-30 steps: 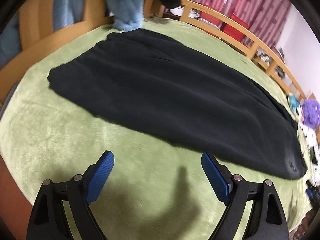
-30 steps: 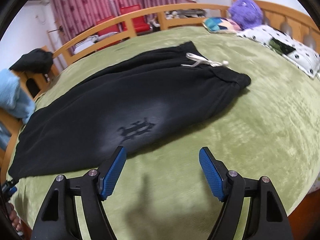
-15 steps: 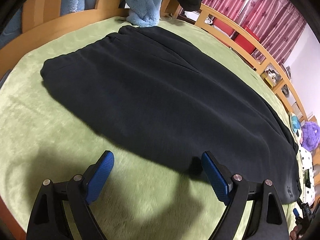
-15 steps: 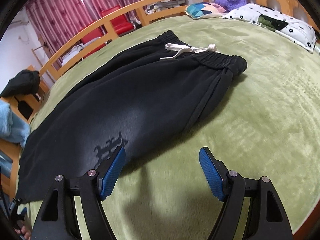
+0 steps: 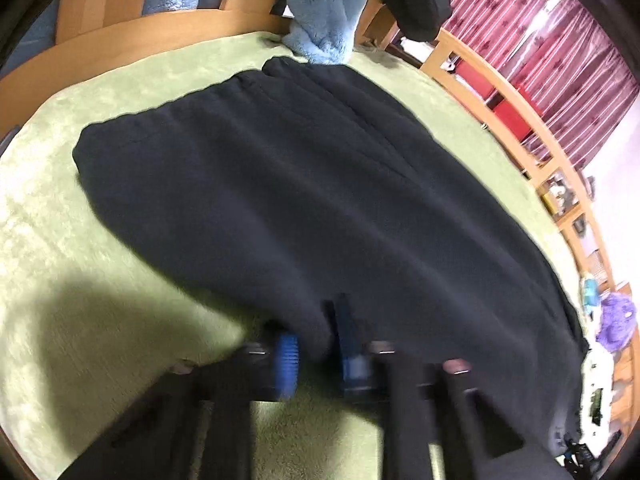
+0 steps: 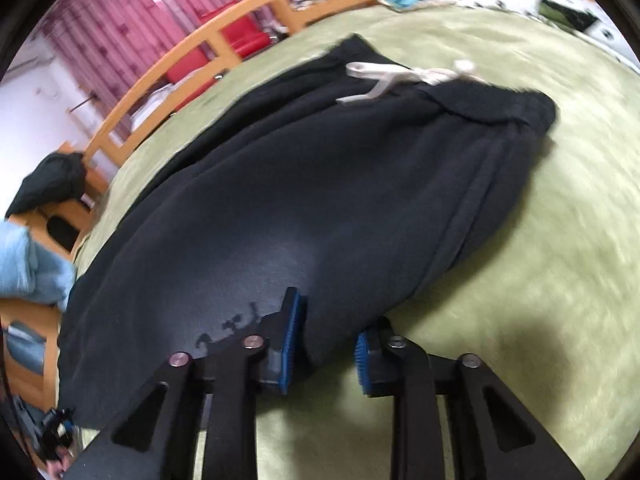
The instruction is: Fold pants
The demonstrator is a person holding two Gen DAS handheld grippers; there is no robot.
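Your bed (image 5: 52, 240), covered in a green plush blanket and ringed by a wooden rail (image 6: 168, 60), carries everything. The black pants (image 5: 320, 200) lie flat along it, folded lengthwise with one leg on the other, the leg cuffs at the end by the hanging light-blue fleece (image 5: 324, 8) and the elastic waistband at the other end, its white drawstring (image 6: 396, 78) lying loose on top. Pink striped curtains (image 6: 120, 20) hang beyond the rail.

Your left gripper (image 5: 316, 356) sits at the near long edge of the pants; its blue pads have come together on a pinch of the black fabric, though that view is blurred. Your right gripper (image 6: 328, 352) is at the same near edge, closer to the waistband, beside a small dark printed logo (image 6: 228, 328). Its jaws are closing with a raised fold of the pants' edge between them, the left pad against the cloth.
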